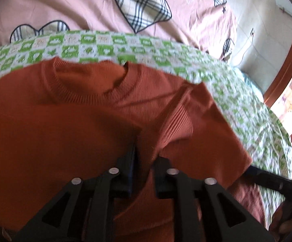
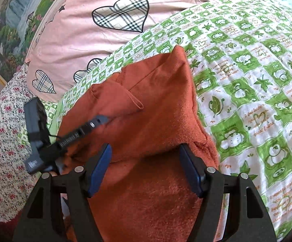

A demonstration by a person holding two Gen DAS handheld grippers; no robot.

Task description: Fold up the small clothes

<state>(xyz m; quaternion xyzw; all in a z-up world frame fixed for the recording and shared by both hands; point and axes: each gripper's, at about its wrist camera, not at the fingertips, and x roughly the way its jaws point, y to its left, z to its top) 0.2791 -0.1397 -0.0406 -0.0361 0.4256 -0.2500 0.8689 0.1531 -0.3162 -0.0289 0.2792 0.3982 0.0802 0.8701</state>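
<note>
A rust-orange knit sweater (image 1: 69, 121) lies on a green-and-white checked sheet (image 1: 125, 44), collar away from me. In the left wrist view my left gripper (image 1: 146, 155) is nearly shut, pinching a fold of the sweater near its ribbed cuff (image 1: 178, 123). In the right wrist view the sweater (image 2: 156, 109) is partly folded, one sleeve laid across it. My right gripper (image 2: 146, 157) is open, its blue pads (image 2: 100, 167) straddling the fabric low over it. The left gripper also shows there (image 2: 99, 120), at the sweater's left edge.
A pink quilt with plaid hearts (image 1: 141, 8) lies beyond the sheet; it also shows in the right wrist view (image 2: 97, 30). A floral cloth (image 2: 2, 133) lies at the left. A wooden door frame (image 1: 283, 70) and wall stand at the right.
</note>
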